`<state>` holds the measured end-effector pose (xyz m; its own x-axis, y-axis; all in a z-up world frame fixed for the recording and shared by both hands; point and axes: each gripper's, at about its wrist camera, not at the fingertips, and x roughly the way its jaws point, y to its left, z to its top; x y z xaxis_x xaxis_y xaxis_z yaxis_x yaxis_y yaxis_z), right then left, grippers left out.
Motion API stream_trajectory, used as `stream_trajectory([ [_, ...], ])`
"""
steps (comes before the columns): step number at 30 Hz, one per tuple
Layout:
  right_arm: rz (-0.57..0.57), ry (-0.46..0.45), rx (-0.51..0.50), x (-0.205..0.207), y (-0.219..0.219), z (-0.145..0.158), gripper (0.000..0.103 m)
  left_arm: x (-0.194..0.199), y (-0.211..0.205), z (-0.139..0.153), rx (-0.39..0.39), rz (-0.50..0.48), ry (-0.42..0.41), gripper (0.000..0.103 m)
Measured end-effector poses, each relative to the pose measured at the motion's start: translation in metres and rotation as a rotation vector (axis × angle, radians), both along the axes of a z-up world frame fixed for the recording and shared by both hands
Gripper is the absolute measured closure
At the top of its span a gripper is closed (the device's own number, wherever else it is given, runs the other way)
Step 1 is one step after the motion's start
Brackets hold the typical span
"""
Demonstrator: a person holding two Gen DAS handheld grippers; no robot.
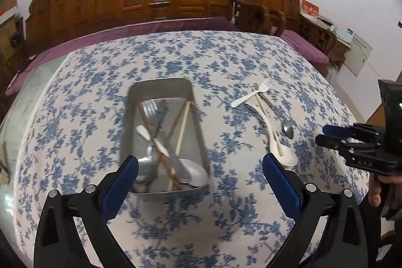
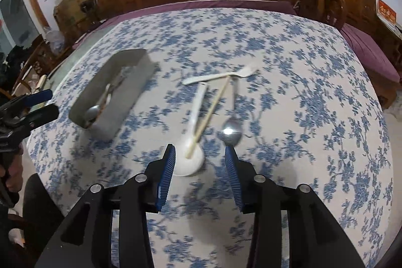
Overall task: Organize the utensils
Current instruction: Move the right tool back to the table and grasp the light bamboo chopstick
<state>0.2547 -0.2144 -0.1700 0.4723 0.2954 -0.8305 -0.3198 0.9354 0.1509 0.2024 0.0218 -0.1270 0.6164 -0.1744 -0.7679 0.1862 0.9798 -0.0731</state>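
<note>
A rectangular metal tray sits on a table under a blue-flowered tablecloth. Inside the tray lie a metal fork, wooden chopsticks, a white plastic utensil and metal spoons, crossing one another.

To the right of the tray, well apart from it, a small heap lies on the cloth: a white plastic fork, a white ladle-shaped spoon with a single chopstick resting across it, and a metal spoon just beside them.

The left gripper hovers over the tray's near end, jaws wide apart and empty. The right gripper hangs above the heap near the white spoon's bowl, jaws apart, nothing between them.
</note>
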Motion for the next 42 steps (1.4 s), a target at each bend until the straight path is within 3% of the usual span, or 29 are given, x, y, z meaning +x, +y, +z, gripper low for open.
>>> stream_trajectory([
  [7,-0.017,0.038,-0.013,0.026,-0.009,-0.02,0.06,0.002,-0.026,-0.008,0.005,-0.038,0.013,0.008],
  [12,-0.004,0.072,0.046,0.039,-0.001,-0.03,0.06,0.003,-0.041,-0.016,0.007,-0.053,0.029,0.008],
  [19,-0.009,0.159,0.102,0.066,0.015,-0.056,0.08,0.005,-0.049,-0.026,0.01,-0.059,0.054,0.008],
  [26,-0.033,0.24,0.11,0.077,0.023,-0.074,0.091,0.005,-0.054,-0.033,0.011,-0.058,0.076,0.008],
  [32,-0.058,0.263,0.132,0.075,0.017,-0.074,0.097,0.007,-0.063,-0.04,0.016,-0.064,0.096,0.008],
  [42,-0.054,0.148,0.107,0.041,-0.009,-0.033,0.097,0.016,-0.083,-0.051,0.017,-0.062,0.122,0.008],
])
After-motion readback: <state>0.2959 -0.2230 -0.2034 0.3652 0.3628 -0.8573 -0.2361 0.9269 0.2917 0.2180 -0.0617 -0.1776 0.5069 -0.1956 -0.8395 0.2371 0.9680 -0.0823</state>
